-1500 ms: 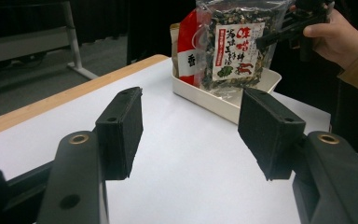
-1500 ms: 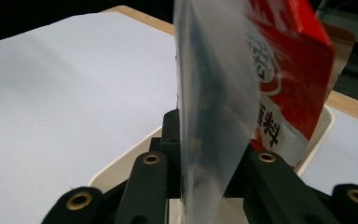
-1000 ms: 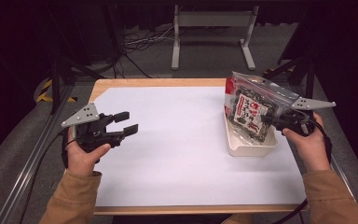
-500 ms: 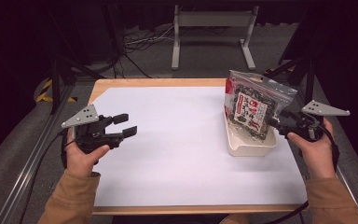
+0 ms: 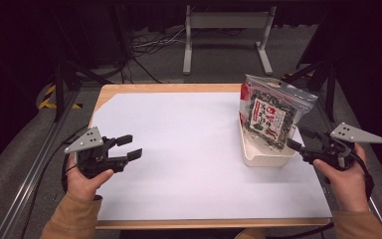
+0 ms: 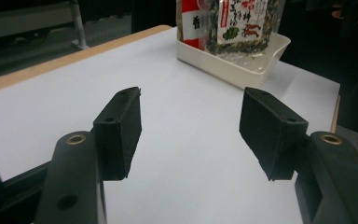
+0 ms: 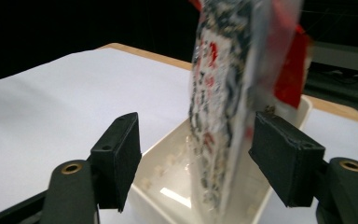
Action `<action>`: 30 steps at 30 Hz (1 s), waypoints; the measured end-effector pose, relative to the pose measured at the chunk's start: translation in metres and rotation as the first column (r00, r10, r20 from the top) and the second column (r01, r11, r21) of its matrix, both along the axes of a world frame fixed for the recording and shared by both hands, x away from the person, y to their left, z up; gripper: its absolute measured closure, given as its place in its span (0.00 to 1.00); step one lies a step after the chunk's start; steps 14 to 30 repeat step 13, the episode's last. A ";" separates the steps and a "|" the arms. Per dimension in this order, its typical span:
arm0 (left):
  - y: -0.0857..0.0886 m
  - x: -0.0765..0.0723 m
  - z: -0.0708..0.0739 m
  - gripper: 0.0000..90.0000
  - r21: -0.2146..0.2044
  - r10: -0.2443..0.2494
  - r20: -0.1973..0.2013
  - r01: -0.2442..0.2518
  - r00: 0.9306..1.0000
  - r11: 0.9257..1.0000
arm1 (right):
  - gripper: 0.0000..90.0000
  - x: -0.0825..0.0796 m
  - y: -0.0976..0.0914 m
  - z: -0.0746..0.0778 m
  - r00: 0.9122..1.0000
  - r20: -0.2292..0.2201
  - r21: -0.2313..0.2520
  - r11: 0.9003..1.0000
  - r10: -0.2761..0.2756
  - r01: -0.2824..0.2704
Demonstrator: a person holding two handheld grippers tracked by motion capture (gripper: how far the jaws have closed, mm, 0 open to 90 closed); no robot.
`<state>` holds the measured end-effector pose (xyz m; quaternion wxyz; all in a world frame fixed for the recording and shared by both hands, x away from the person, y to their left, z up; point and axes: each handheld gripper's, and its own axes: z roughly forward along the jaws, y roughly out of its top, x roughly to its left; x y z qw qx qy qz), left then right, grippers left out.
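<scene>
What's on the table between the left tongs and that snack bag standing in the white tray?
Nothing: between the left tongs and the snack bag in its white tray there is bare white paper, as the high view shows.

You work at a wooden table (image 5: 144, 88) under a white sheet (image 5: 179, 149), lit against a dark room; beyond it a grey floor (image 5: 219, 62) carries loose cables (image 5: 146, 45) and what looks like a metal stand (image 5: 227, 22); yellow-black tape (image 5: 47, 99) marks the left.
</scene>
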<state>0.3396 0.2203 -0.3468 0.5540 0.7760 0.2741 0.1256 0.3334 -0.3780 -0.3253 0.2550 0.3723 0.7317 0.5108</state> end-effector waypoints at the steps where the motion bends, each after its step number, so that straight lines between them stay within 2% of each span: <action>1: 0.002 -0.004 -0.008 0.43 -0.002 0.007 -0.006 -0.007 1.000 1.000 | 0.37 -0.002 0.003 -0.004 1.000 -0.002 0.005 1.000 0.006 -0.006; 5: 0.010 -0.012 -0.029 0.42 -0.004 0.026 -0.020 -0.026 0.999 1.000 | 0.36 -0.008 0.015 -0.022 0.999 -0.003 0.016 0.999 0.041 -0.041; 9: 0.018 -0.014 -0.041 0.39 -0.012 0.044 -0.034 -0.045 0.998 0.999 | 0.35 -0.007 0.024 -0.033 0.998 -0.016 0.001 0.998 0.060 -0.060; 13: 0.020 -0.014 -0.041 0.39 -0.014 0.045 -0.030 -0.045 0.999 0.999 | 0.35 -0.007 0.029 -0.035 0.997 -0.011 0.000 0.997 0.073 -0.073; 30: 0.020 -0.014 -0.041 0.39 -0.014 0.045 -0.030 -0.045 0.999 0.999 | 0.35 -0.007 0.029 -0.035 0.997 -0.011 0.000 0.997 0.073 -0.073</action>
